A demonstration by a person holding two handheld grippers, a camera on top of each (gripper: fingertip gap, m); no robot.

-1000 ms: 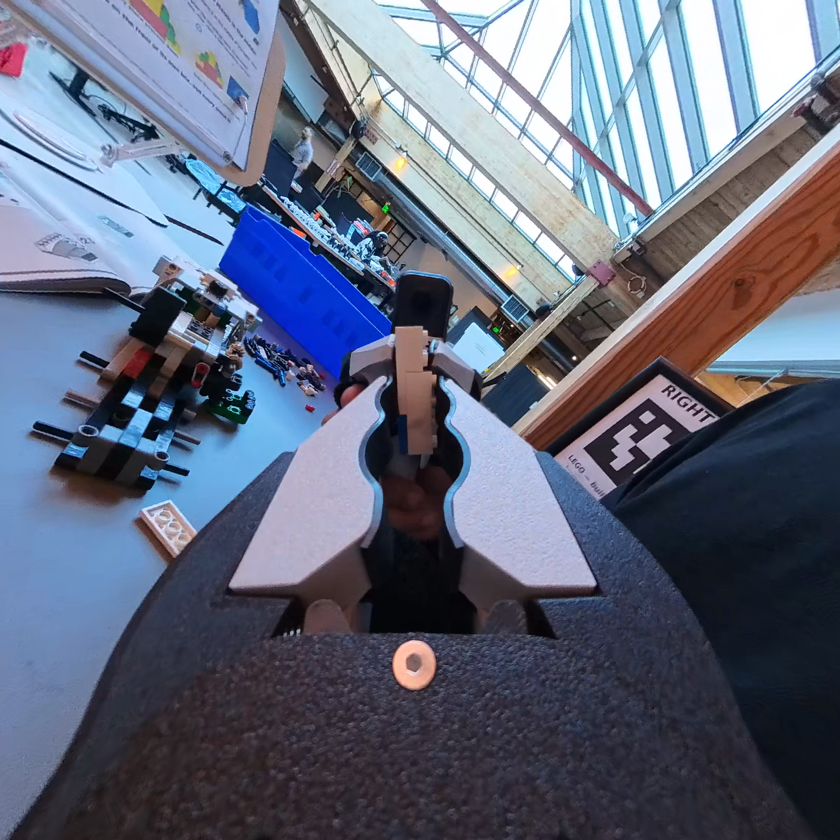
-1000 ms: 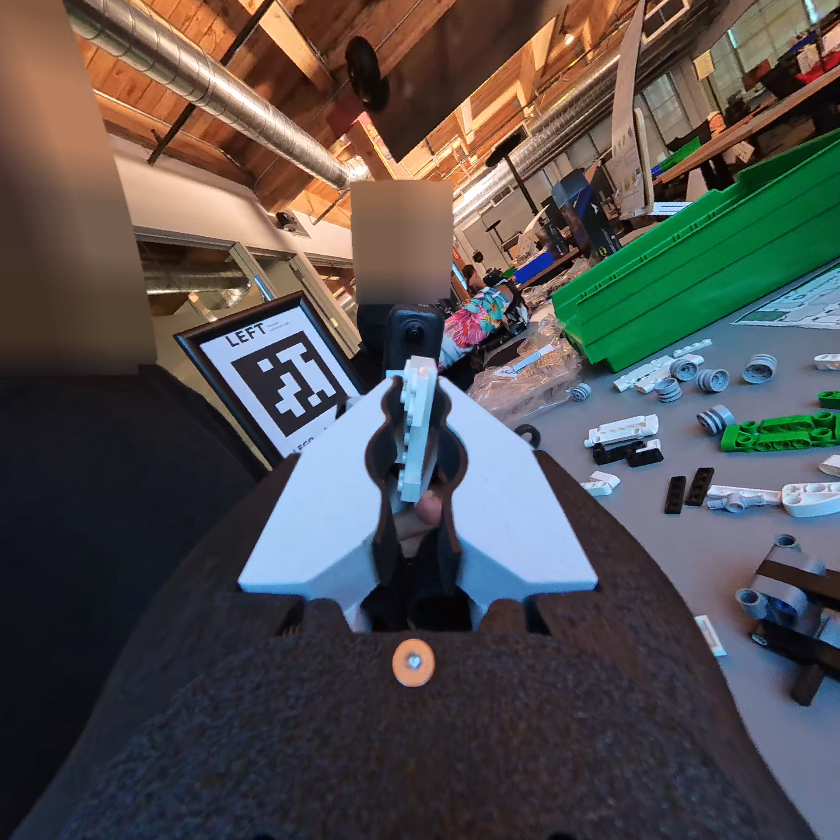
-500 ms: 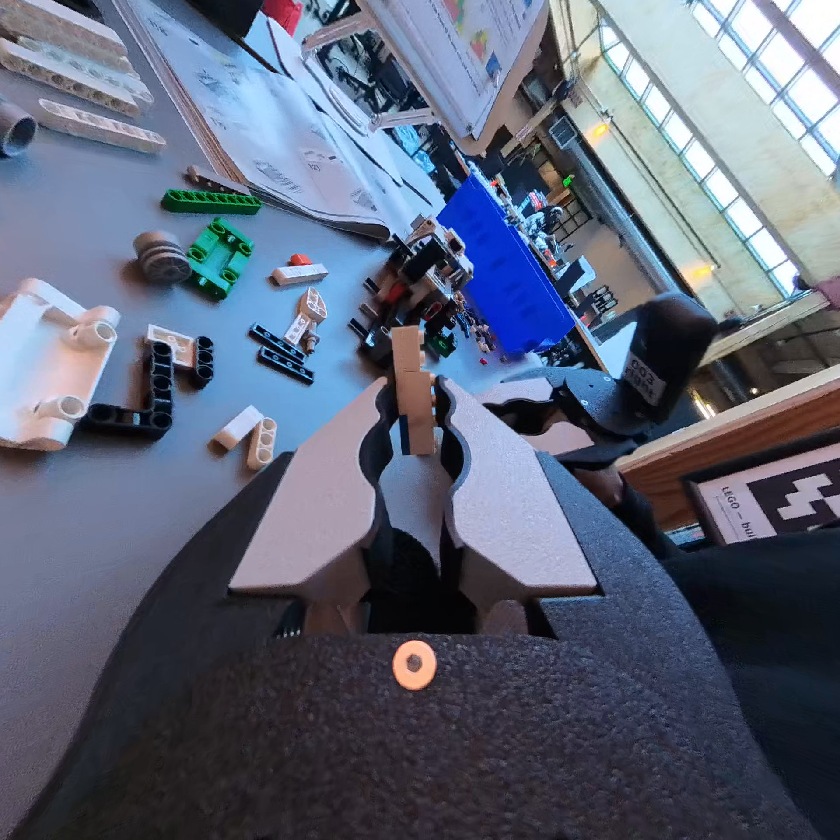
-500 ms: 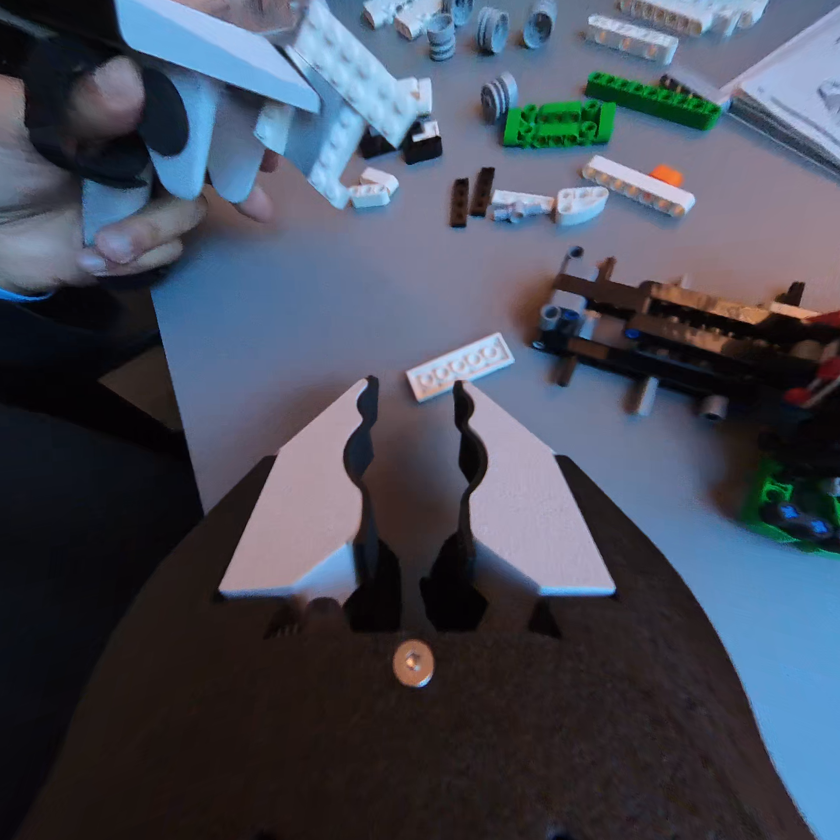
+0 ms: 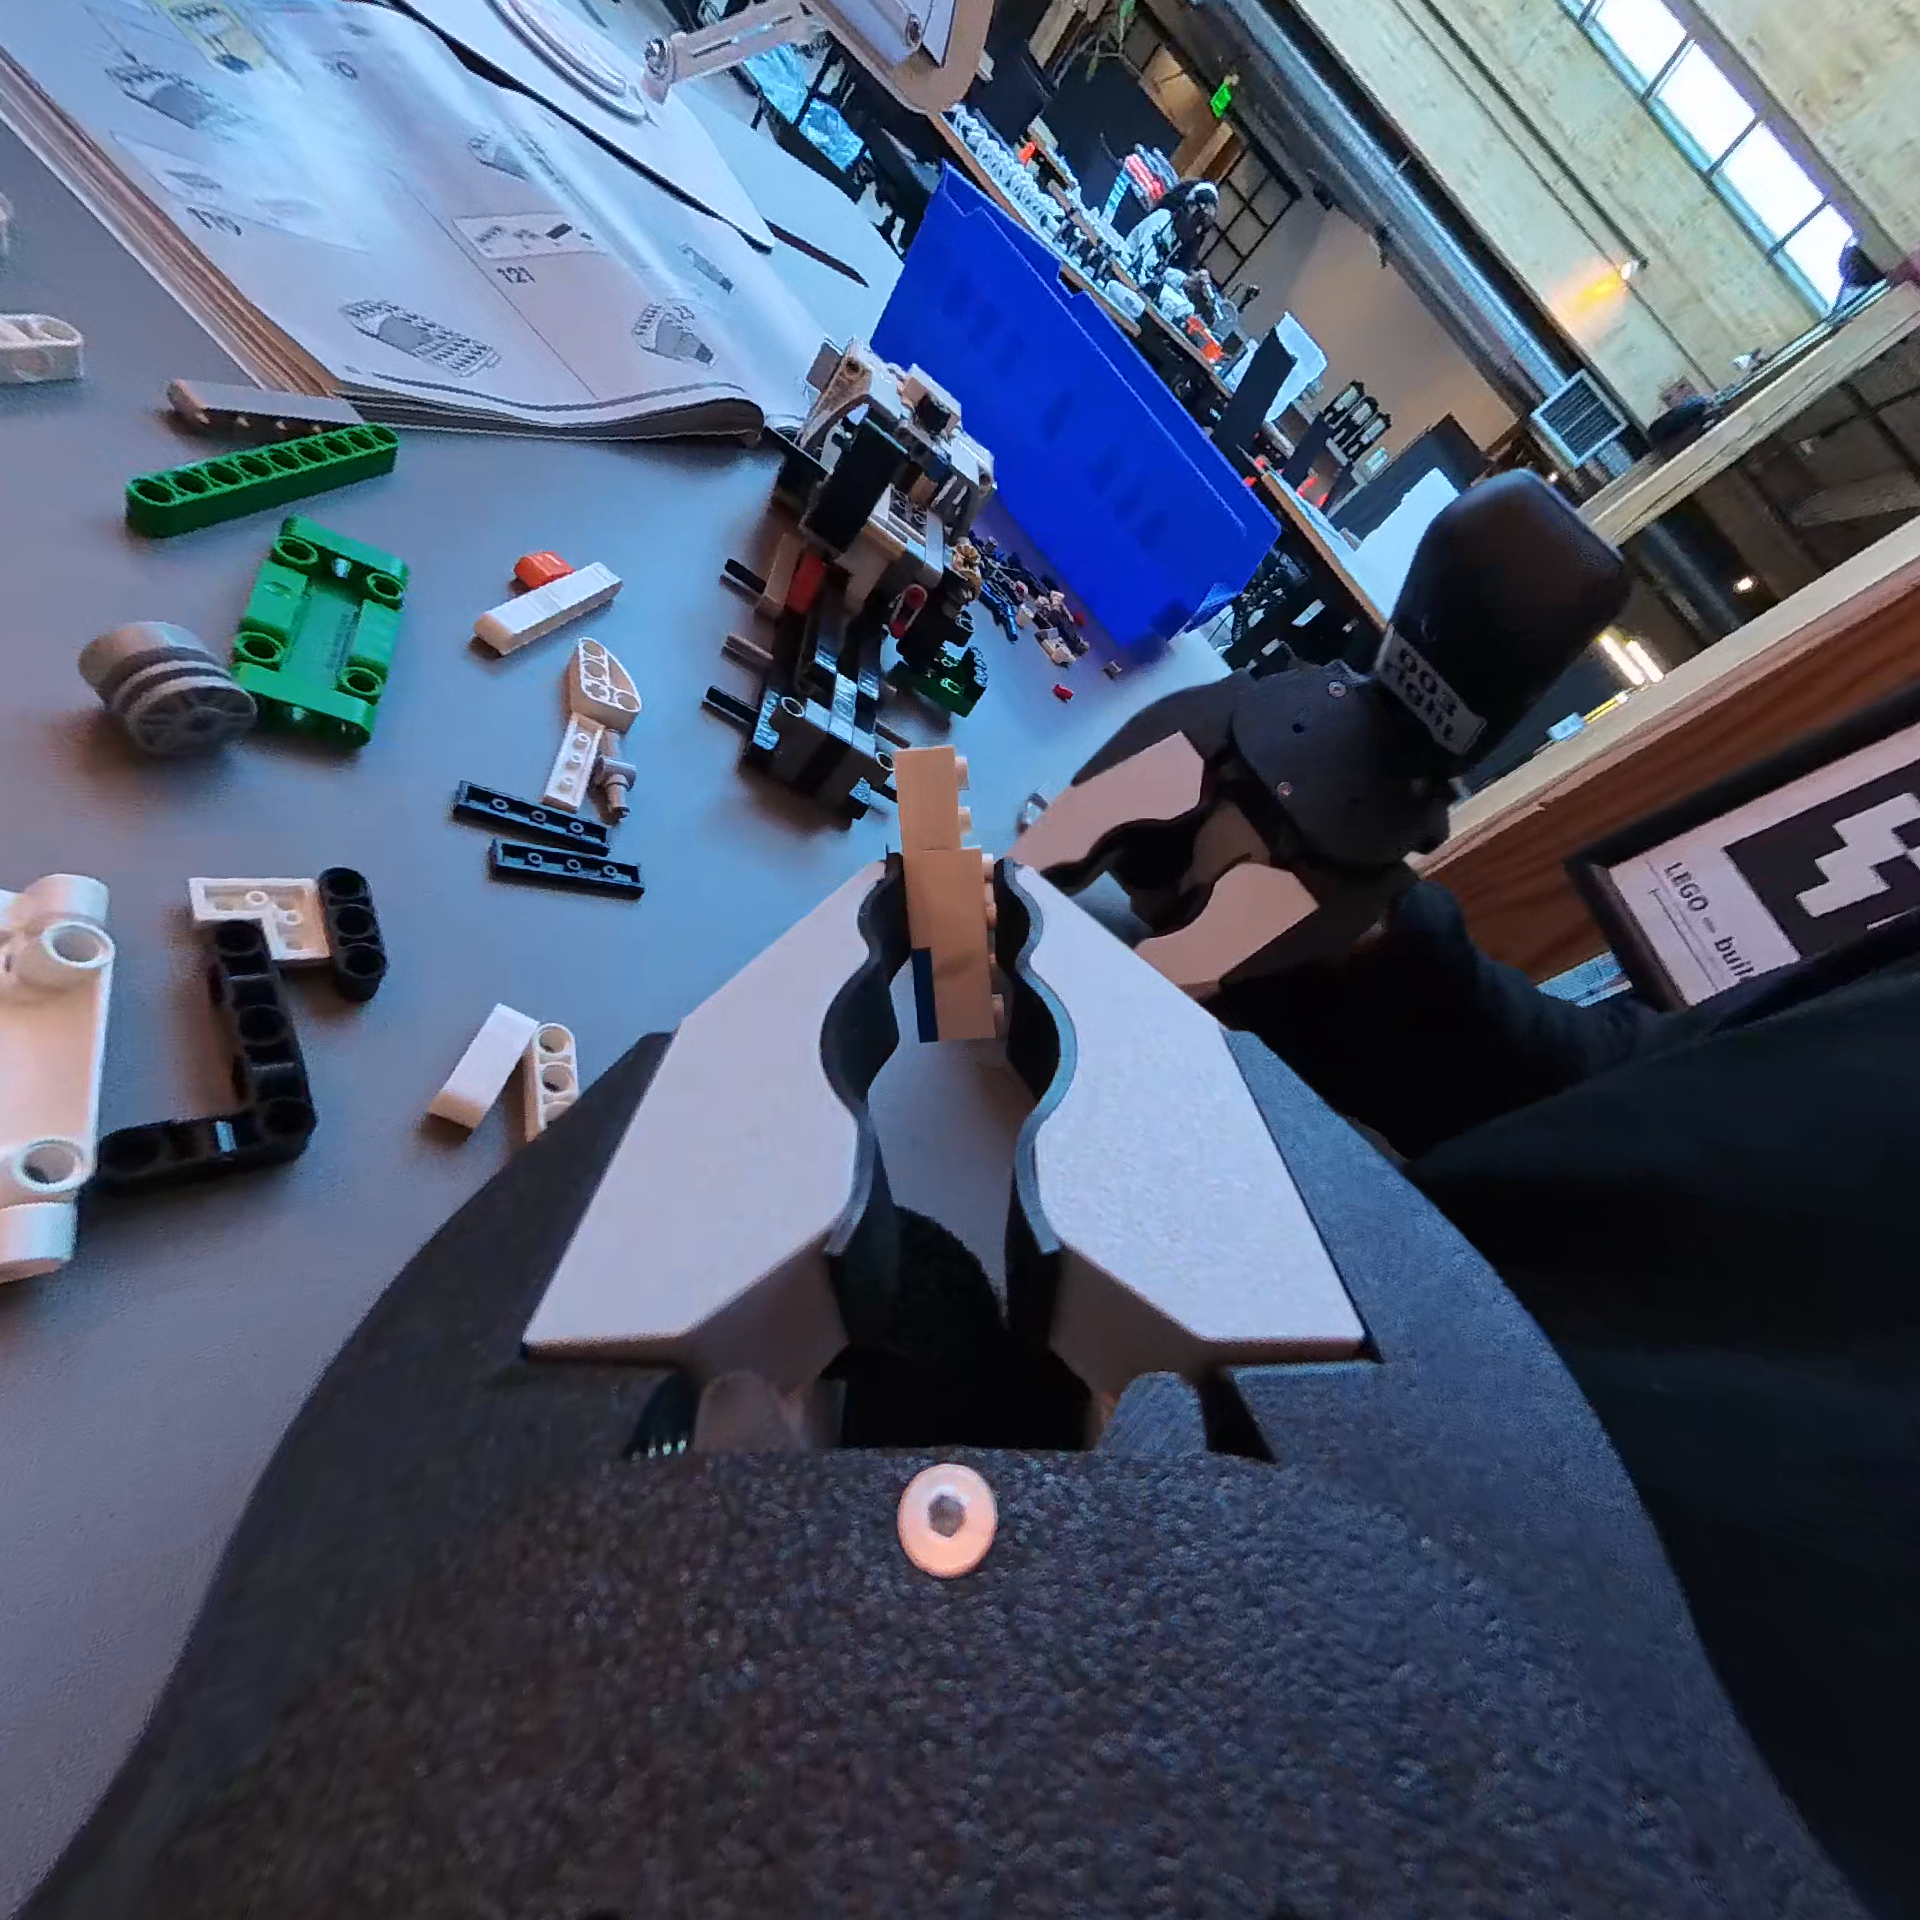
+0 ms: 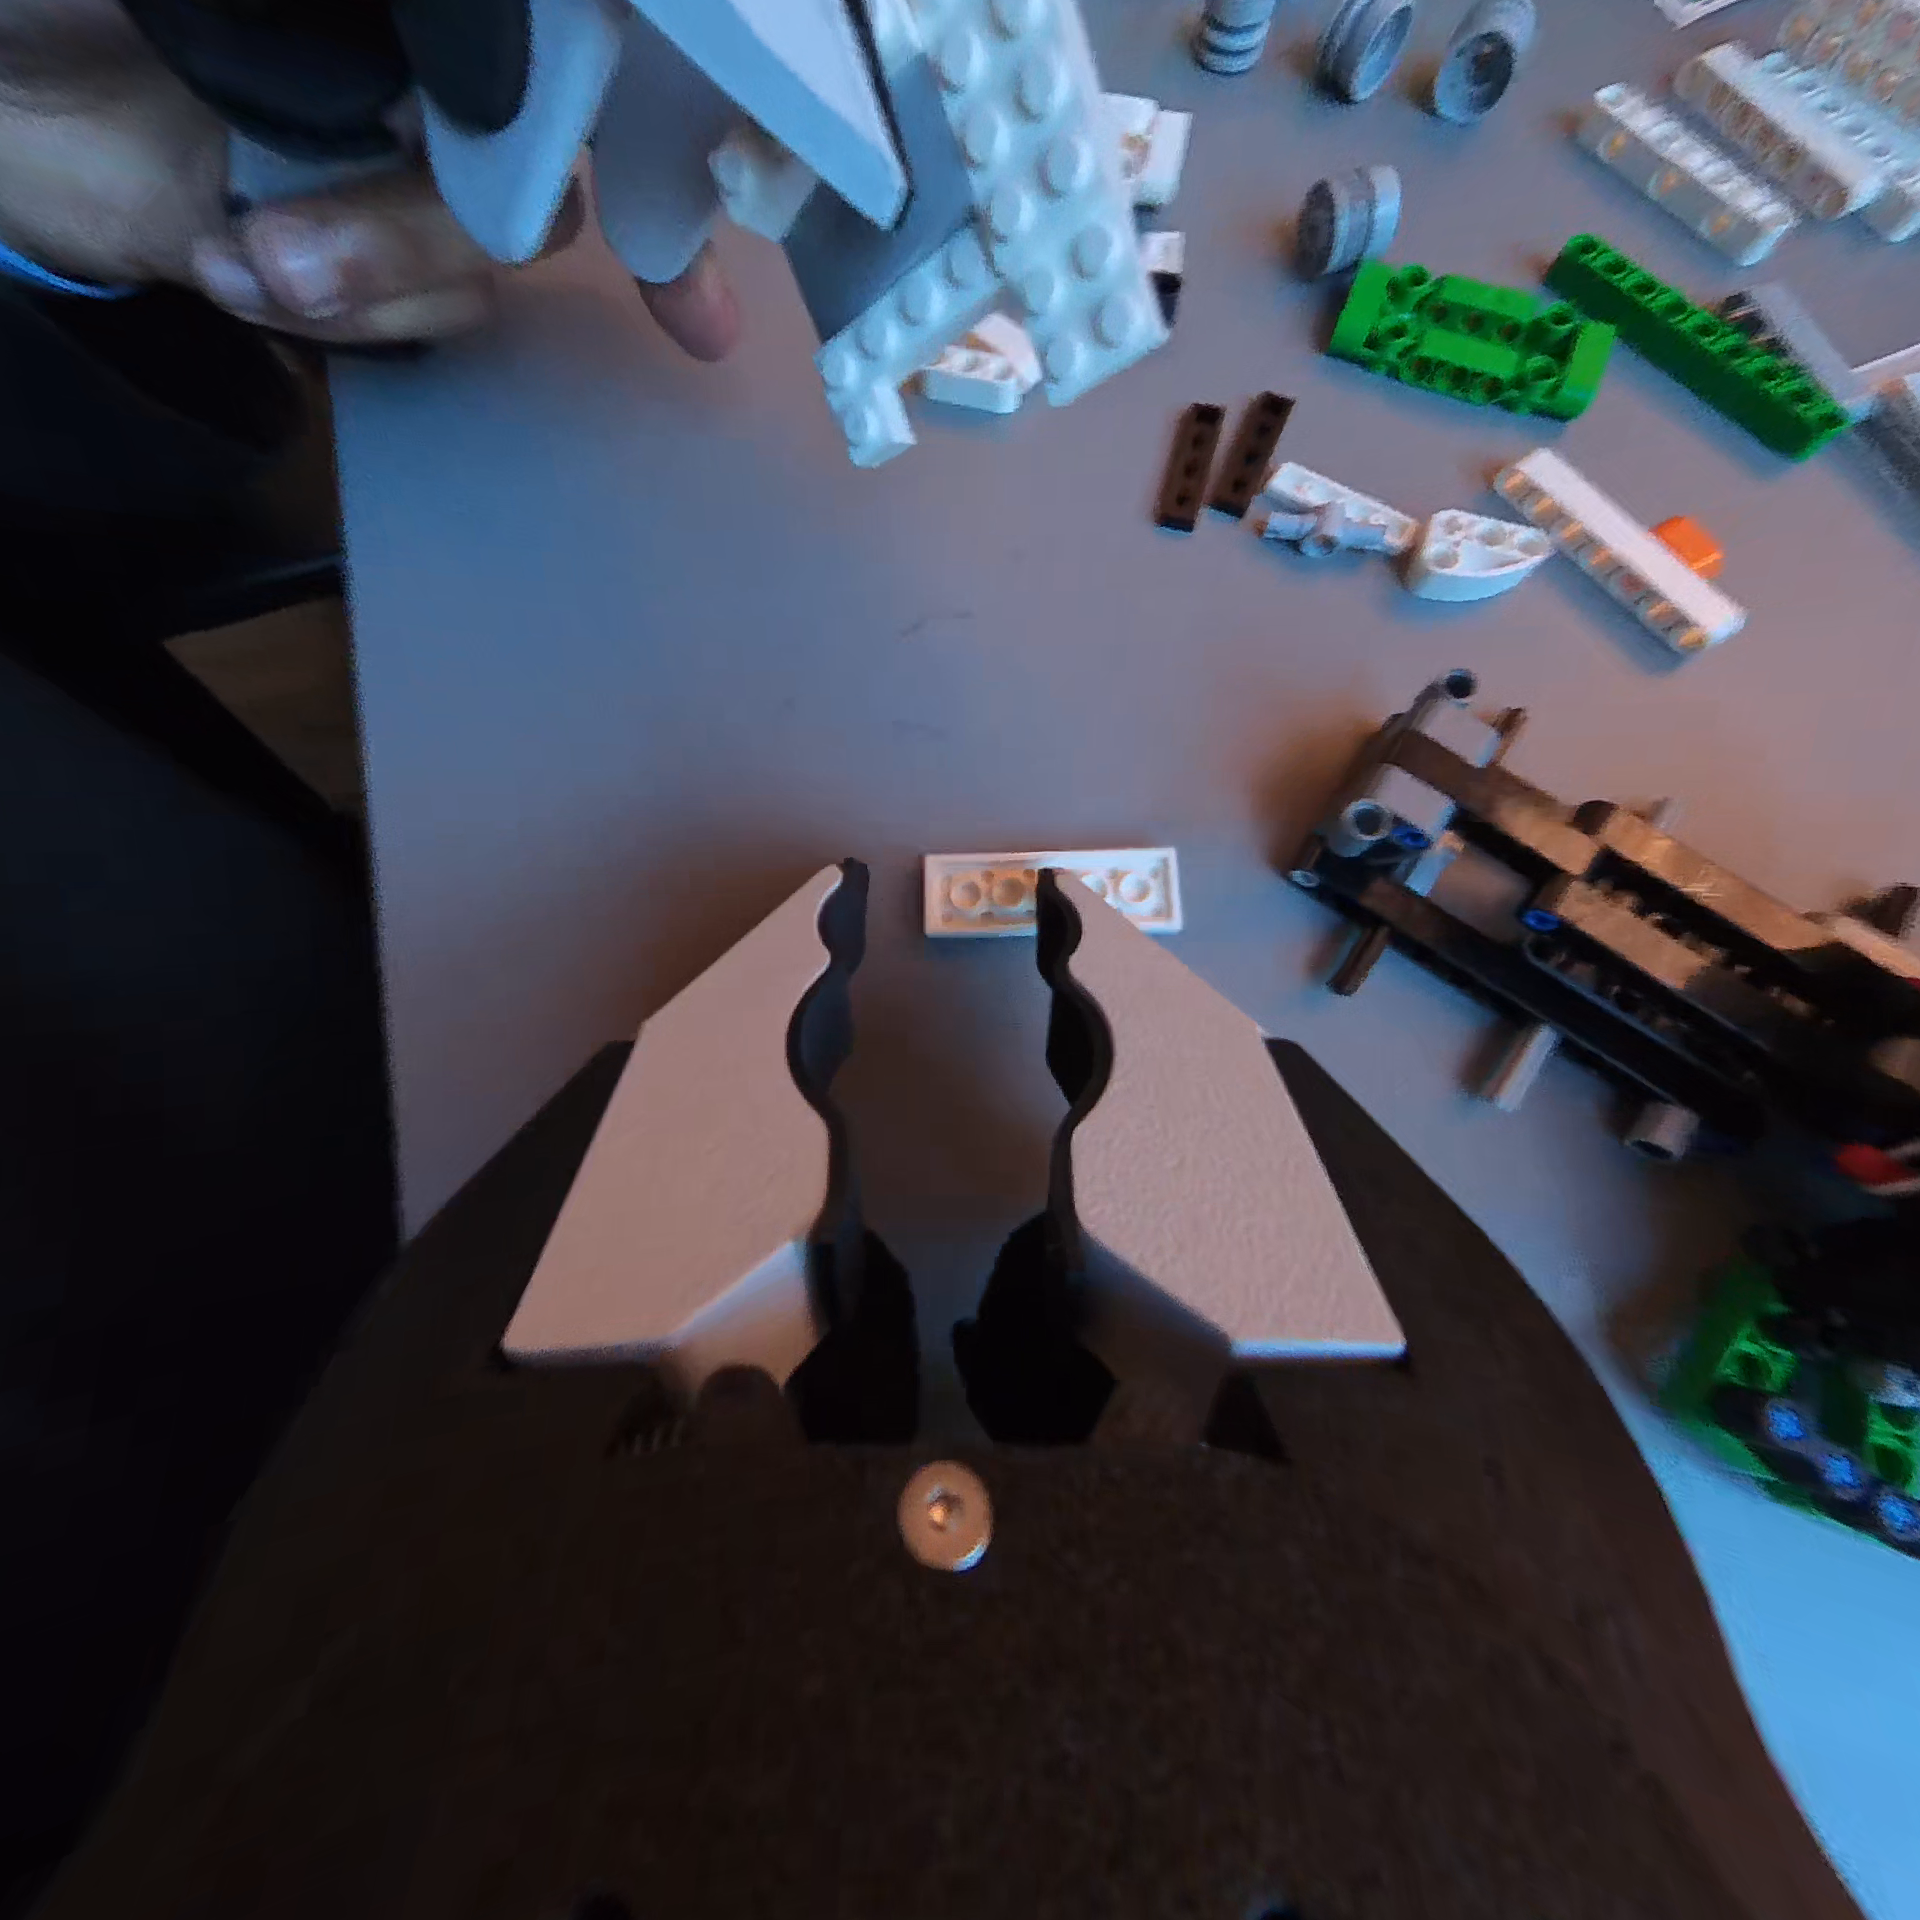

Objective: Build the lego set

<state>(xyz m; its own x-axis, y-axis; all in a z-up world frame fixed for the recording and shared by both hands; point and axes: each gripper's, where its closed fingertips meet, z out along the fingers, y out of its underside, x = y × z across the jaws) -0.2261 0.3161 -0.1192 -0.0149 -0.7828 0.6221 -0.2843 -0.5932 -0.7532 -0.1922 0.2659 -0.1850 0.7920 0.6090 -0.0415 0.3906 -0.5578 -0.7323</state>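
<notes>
My left gripper (image 5: 940, 883) is shut on a white assembly of stacked plates (image 5: 940, 914) and holds it edge-up above the grey table. In the right wrist view this assembly (image 6: 1039, 197) hangs at the top, held by the left gripper (image 6: 904, 223) with a hand behind it. My right gripper (image 6: 945, 883) is open and empty, low over the table. A flat white plate (image 6: 987, 894) lies just beyond its fingertips, and the right finger overlaps it. The right gripper (image 5: 1081, 894) also shows open in the left wrist view. The black and grey partly built model (image 6: 1610, 914) lies to the right.
Loose parts lie around: a green frame (image 6: 1465, 338), a green beam (image 6: 1704, 343), black strips (image 6: 1226, 457), white beams, grey wheels (image 6: 1340, 218). An open instruction booklet (image 5: 416, 229) and a blue bin (image 5: 1070, 457) stand farther back. The table edge (image 6: 348, 727) runs on my left. Across from one pair of fingers to the other is roughly 9 cm. The green beam (image 6: 1704, 343) is about 20 cm from both grippers' fingertips. Look for it in the left wrist view (image 5: 292, 468) too.
Both grippers held the white assembly up in the air. The right one let go, opened and swung down to the table by the flat white plate. The left tilted down, still holding the assembly.
</notes>
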